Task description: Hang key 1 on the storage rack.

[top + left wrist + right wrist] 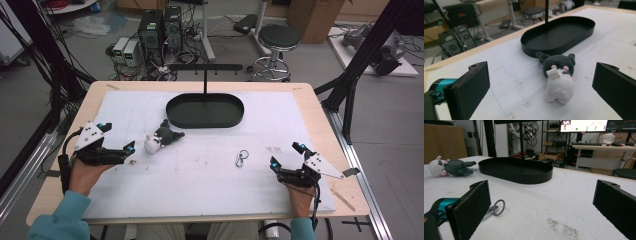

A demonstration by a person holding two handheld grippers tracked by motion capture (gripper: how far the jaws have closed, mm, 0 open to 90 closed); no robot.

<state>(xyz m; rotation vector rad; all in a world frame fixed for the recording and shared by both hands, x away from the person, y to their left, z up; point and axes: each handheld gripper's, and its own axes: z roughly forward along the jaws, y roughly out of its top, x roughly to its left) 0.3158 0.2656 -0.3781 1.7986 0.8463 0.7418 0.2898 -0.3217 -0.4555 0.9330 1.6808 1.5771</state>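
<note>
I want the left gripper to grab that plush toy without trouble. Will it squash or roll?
The plush toy looks soft, so it will likely squash between the jaws. Lying on its side, it probably won't roll. It seems light; the open left gripper may nudge it.

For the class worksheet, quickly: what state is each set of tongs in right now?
Left tongs: open, holding nothing, aimed at the plush toy.
Right tongs: open, holding nothing, near the key ring.
</note>
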